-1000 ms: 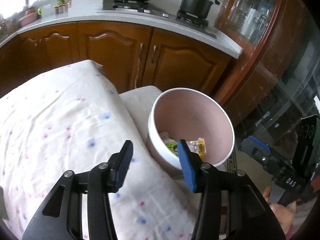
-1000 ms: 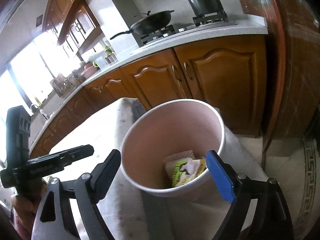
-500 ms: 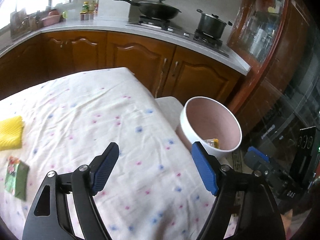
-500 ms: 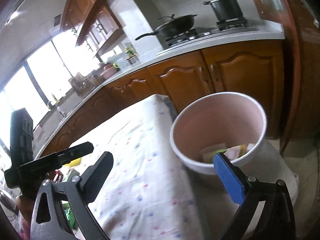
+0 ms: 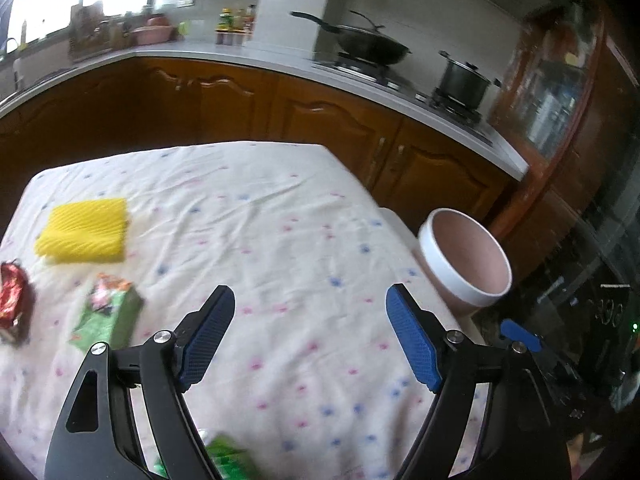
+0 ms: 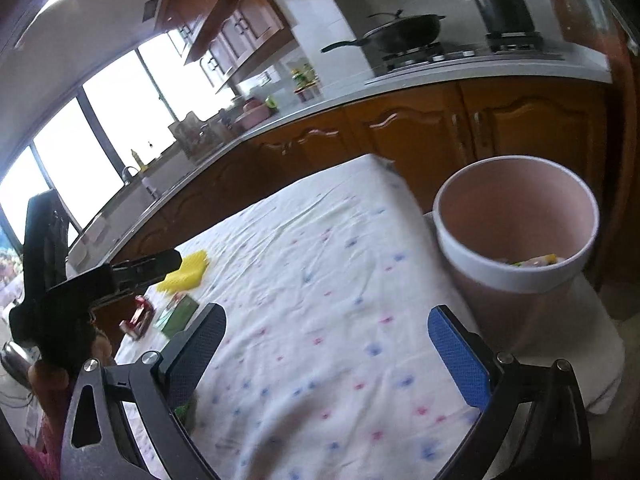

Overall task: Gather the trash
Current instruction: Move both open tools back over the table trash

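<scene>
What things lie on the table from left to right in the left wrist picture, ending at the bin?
Red wrapper → yellow cloth → green packet → pink bin.

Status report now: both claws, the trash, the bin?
Left claw open, empty. Right claw open, empty. Green wrapper and red wrapper on table; pink bin holds trash. Nothing blocking.
</scene>
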`<state>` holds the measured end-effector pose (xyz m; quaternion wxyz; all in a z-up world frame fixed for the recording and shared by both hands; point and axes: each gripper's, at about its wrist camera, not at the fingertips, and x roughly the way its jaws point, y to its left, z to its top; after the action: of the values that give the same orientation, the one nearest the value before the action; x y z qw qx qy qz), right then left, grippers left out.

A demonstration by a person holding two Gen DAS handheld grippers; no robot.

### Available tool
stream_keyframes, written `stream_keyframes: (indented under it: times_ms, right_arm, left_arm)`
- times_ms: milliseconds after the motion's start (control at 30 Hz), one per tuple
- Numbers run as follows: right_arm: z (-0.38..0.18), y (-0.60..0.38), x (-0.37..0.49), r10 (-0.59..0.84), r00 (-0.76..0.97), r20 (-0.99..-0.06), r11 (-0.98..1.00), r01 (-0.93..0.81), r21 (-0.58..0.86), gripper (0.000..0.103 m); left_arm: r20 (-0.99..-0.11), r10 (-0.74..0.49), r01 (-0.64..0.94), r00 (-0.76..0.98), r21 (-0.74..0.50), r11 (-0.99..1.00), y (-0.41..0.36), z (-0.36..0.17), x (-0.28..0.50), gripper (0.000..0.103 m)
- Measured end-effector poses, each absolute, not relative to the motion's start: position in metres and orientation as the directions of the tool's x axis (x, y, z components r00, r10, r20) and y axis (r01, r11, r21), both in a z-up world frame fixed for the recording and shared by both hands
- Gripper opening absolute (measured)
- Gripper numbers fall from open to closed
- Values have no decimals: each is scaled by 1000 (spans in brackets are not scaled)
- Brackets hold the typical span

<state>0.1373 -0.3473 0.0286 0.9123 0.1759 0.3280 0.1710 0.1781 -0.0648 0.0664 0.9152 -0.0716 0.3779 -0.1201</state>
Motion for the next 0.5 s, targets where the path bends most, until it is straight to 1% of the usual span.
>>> stream_keyframes:
  times_ms: [500]
  right_arm:
    - [15, -273, 125, 544, 619, -566, 835, -334, 437, 102]
  left_arm:
    - [-707, -139, 1, 694, -192, 981, 29, 46, 155, 80]
